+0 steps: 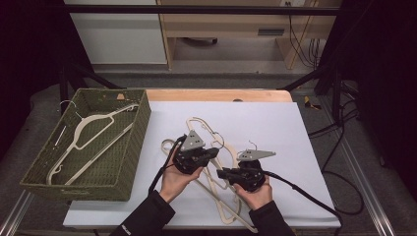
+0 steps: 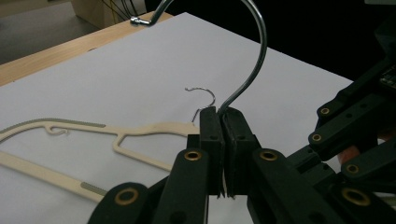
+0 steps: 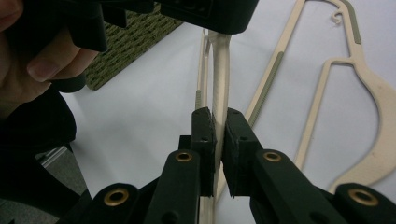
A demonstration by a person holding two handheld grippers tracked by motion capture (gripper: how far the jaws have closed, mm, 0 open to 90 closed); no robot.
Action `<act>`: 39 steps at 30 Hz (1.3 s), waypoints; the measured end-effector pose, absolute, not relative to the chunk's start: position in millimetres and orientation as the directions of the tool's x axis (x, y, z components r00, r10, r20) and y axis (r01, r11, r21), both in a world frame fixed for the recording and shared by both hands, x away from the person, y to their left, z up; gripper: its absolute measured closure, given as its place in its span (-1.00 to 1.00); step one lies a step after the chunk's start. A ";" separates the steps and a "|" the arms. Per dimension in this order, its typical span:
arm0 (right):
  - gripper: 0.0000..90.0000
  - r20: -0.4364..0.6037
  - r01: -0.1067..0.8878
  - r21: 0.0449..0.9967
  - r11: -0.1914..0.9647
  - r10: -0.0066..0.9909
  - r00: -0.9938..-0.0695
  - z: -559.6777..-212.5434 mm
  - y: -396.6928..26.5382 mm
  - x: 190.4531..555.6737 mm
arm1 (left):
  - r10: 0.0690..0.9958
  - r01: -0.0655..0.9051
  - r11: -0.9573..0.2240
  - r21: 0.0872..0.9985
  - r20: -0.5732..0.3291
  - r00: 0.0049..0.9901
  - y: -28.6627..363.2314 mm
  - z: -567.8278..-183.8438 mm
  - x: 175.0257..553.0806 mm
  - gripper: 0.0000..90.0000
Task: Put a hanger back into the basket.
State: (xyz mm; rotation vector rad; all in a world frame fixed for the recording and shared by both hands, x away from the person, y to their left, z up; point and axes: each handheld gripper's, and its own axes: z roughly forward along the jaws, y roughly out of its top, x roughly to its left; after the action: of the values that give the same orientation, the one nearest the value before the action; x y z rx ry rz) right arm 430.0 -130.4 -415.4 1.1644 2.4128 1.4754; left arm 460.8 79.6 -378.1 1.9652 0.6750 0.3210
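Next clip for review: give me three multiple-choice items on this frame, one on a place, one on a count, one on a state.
1. Where does the green wicker basket stand?
A. At the table's left edge
B. At the table's right edge
C. On the floor

2. How many hangers lie inside the basket?
A. None
B. One
C. Four

3. What is the left gripper doing?
A. Standing wide open
B. Shut on a hanger's metal hook
C. Shut on the basket's rim

Answers:
1. A: in the high view the basket sits left of the white sheet.
2. B: a single cream hanger lies in it.
3. B: in the left gripper view the fingers pinch the base of the hook.
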 end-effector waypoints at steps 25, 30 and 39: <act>0.93 0.295 0.482 0.812 0.328 0.482 -0.825 -402.0 -139.6 415.2 | 0.411 0.237 -0.549 0.801 0.012 0.911 133.8 -383.7 447.7 -0.11; 0.93 0.295 0.471 0.814 0.339 0.457 -0.839 -401.3 -140.1 414.0 | 0.379 0.208 -0.605 0.768 0.049 0.924 127.6 -387.8 446.9 0.10; 0.91 0.280 0.454 0.817 0.357 0.443 -0.852 -402.7 -139.6 413.1 | 0.373 0.201 -0.645 0.737 0.075 0.925 128.0 -389.2 444.1 0.46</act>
State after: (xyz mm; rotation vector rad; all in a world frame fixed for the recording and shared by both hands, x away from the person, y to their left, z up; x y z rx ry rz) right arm 413.1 -139.6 -402.7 0.8582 2.5966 1.5689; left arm 444.1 128.0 -389.2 2.2881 0.4050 0.2815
